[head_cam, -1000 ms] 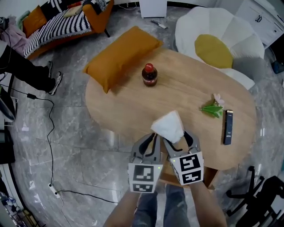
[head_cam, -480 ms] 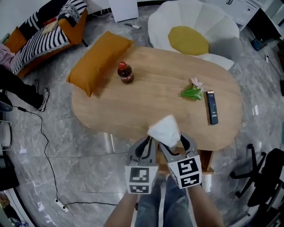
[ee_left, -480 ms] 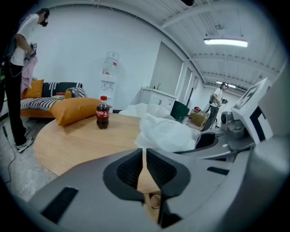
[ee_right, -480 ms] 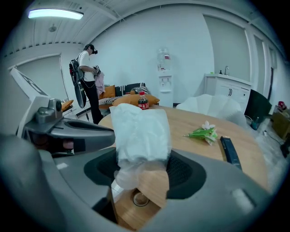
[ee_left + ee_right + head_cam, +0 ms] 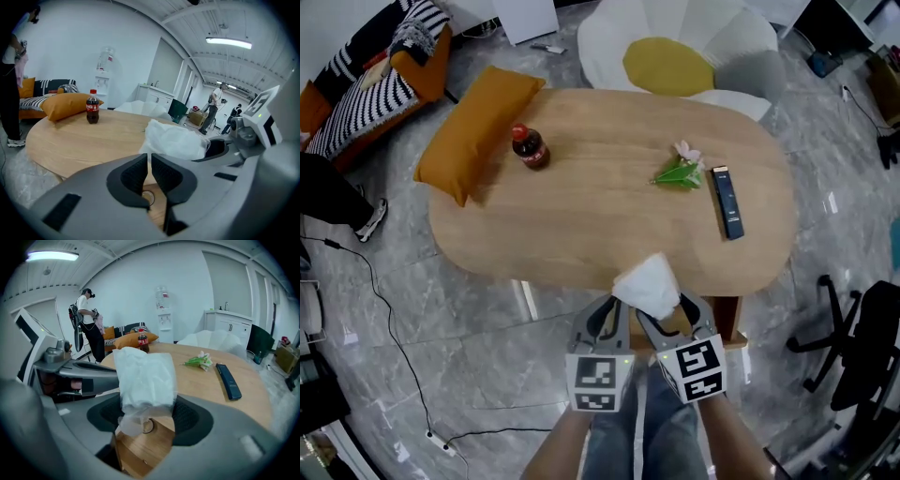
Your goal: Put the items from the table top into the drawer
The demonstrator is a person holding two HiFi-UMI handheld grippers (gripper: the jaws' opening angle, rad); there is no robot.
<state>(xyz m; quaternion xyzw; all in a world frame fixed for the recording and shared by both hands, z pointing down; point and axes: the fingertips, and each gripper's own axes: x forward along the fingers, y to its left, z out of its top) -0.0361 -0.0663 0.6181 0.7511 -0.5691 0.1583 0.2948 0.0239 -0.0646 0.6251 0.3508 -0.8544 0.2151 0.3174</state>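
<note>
The soft white packet (image 5: 649, 284), clasped in the right gripper's (image 5: 670, 314) fingers, has been drawn to the oval wooden worktop's (image 5: 581, 206) near edge. Lowering into the open wooden drawer (image 5: 140, 451) is judged next. The left gripper's (image 5: 149, 161) fingers are clenched, empty.

striped sofa (image 5: 370, 89), white flower-shaped seat (image 5: 667, 66), black chair (image 5: 868, 343).
</note>
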